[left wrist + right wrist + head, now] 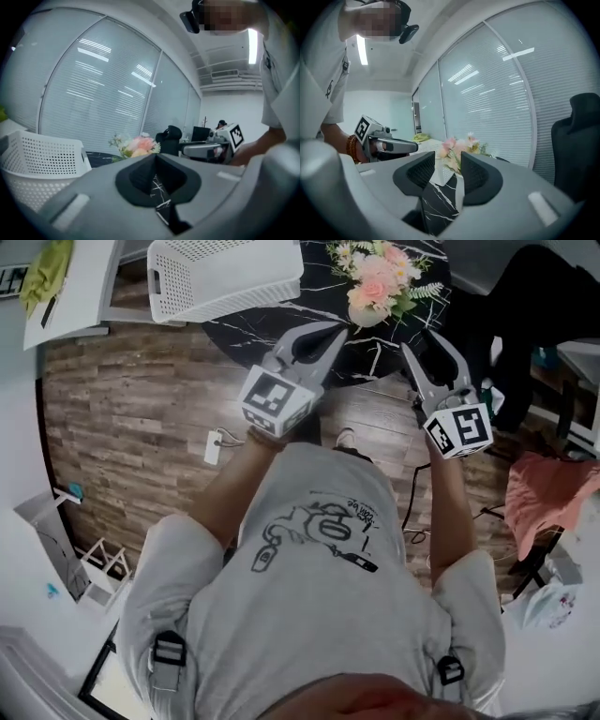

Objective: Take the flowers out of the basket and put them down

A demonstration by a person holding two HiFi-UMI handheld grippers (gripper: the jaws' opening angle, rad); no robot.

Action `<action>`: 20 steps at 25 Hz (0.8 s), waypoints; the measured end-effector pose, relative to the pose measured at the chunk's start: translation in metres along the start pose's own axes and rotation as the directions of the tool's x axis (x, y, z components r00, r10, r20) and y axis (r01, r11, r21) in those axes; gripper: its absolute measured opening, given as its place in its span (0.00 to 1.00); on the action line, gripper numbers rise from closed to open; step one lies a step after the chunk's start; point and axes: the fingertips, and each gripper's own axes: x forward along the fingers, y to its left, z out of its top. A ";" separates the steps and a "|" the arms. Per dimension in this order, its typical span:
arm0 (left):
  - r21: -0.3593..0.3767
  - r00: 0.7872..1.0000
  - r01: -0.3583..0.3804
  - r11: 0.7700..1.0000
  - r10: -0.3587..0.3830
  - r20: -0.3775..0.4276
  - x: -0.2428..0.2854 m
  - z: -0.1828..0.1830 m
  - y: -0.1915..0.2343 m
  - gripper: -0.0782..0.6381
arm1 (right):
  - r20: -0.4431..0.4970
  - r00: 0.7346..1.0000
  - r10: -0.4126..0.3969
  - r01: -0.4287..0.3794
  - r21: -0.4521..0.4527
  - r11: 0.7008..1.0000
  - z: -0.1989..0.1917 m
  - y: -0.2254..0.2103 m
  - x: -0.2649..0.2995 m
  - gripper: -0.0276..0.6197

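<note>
A bouquet of pink and cream flowers (375, 282) lies on the round black marble table (244, 334), apart from the white perforated basket (225, 277) at its far left. The flowers (136, 146) show beyond the left gripper's jaws, with the basket (37, 159) to their left. My left gripper (333, 329) hovers over the table's near edge, shut with nothing in it. My right gripper (422, 341) is held just right of it, below the flowers, open and empty. Through its gap I see the flowers (457, 150).
A black office chair (576, 140) stands right of the table. A pink cloth (553, 488) lies at the right and a white power strip (214, 446) on the wooden floor. A yellow-green cloth (47, 273) rests on a white desk at the top left.
</note>
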 end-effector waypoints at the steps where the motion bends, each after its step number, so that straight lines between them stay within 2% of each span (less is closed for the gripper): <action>1: -0.002 1.000 0.006 1.000 -0.006 0.014 -0.009 0.010 -0.011 0.11 | 0.004 1.000 0.014 -0.014 -0.004 1.000 0.010 0.012 -0.007 0.31; 4: -0.004 0.998 0.007 1.000 -0.006 0.060 -0.036 0.041 -0.043 0.11 | 0.024 0.998 0.066 -0.065 -0.029 0.997 0.039 0.049 -0.027 0.25; 7: 0.011 0.993 -0.025 1.000 0.024 0.118 -0.061 0.069 -0.066 0.11 | 0.065 0.990 0.124 -0.121 -0.056 0.991 0.069 0.083 -0.044 0.20; 10: 0.014 0.987 -0.041 0.999 0.038 0.159 -0.081 0.092 -0.091 0.11 | 0.081 0.982 0.168 -0.165 -0.042 0.985 0.090 0.111 -0.059 0.16; 16: 0.026 0.977 -0.049 0.998 0.042 0.210 -0.121 0.118 -0.140 0.11 | 0.091 0.970 0.227 -0.226 -0.022 0.974 0.119 0.158 -0.088 0.11; 20: 0.029 0.976 -0.064 0.997 0.057 0.209 -0.139 0.126 -0.159 0.11 | 0.091 0.967 0.239 -0.237 -0.035 0.971 0.136 0.177 -0.104 0.07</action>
